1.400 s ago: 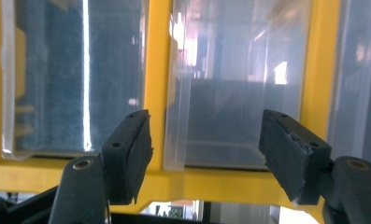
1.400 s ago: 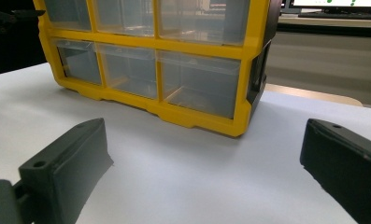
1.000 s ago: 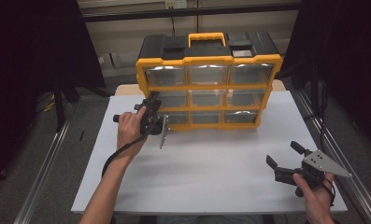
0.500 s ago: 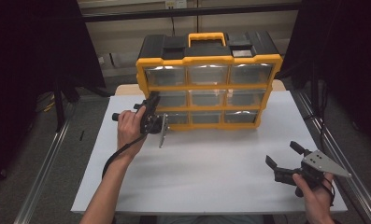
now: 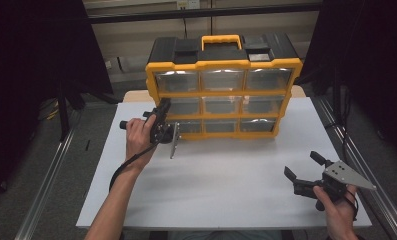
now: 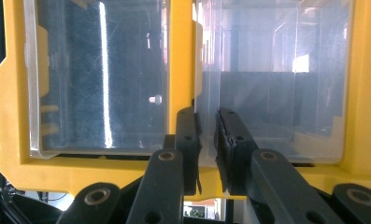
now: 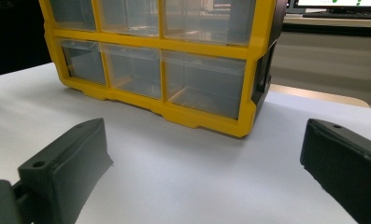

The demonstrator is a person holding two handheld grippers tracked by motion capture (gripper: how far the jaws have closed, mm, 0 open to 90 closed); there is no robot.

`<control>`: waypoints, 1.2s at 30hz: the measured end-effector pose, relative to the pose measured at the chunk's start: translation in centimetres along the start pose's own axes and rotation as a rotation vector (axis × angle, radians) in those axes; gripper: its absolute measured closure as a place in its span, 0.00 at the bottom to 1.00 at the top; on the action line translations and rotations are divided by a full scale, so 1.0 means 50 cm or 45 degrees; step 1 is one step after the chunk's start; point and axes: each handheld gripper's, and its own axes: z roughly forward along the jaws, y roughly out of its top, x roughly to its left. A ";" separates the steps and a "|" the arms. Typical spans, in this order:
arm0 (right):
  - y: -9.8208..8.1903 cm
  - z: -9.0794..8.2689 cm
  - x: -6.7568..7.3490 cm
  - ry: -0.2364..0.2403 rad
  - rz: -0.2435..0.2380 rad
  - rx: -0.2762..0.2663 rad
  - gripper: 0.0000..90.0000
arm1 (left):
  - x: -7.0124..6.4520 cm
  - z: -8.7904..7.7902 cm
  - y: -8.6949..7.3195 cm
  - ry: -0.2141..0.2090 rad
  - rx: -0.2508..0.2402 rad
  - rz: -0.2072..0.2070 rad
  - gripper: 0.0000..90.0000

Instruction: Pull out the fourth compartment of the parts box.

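Observation:
A yellow and black organizer (image 5: 221, 92) with clear drawers stands at the back of the white table (image 5: 226, 175). My left gripper (image 5: 164, 108) is turned on its side against the organizer's left column, low down. In the left gripper view its jaws (image 6: 207, 116) have just been closing and now pinch the thin edge of a clear drawer (image 6: 272, 84) beside a yellow divider (image 6: 180, 56). My right gripper (image 5: 301, 164) rests in a hand near the table's front right corner. It stands open (image 7: 202, 154) with nothing between its fingers, well short of the organizer (image 7: 174, 60).
A yellow carry handle (image 5: 221, 40) tops the organizer. Metal rails (image 5: 51, 170) run along both sides of the table. The grey three-cornered plate (image 5: 347, 175) sits on the right gripper. Bare white tabletop lies between the two hands.

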 end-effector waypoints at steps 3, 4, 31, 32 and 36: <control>0.000 0.001 0.001 0.007 -0.003 -0.001 0.01 | 0.001 -0.002 0.001 0.011 -0.002 0.003 0.89; 0.001 0.001 0.000 0.003 -0.004 -0.005 0.01 | 0.004 -0.003 0.001 0.014 0.001 0.012 0.89; -0.004 0.000 -0.009 0.005 0.052 -0.002 0.00 | -0.002 -0.019 0.004 0.058 0.016 0.032 0.90; -0.004 0.000 -0.010 0.003 0.052 -0.002 0.00 | -0.002 -0.019 0.004 0.060 0.016 0.030 0.89; -0.005 0.001 -0.008 0.000 0.050 -0.003 0.00 | -0.002 -0.025 0.005 0.050 0.024 0.020 0.89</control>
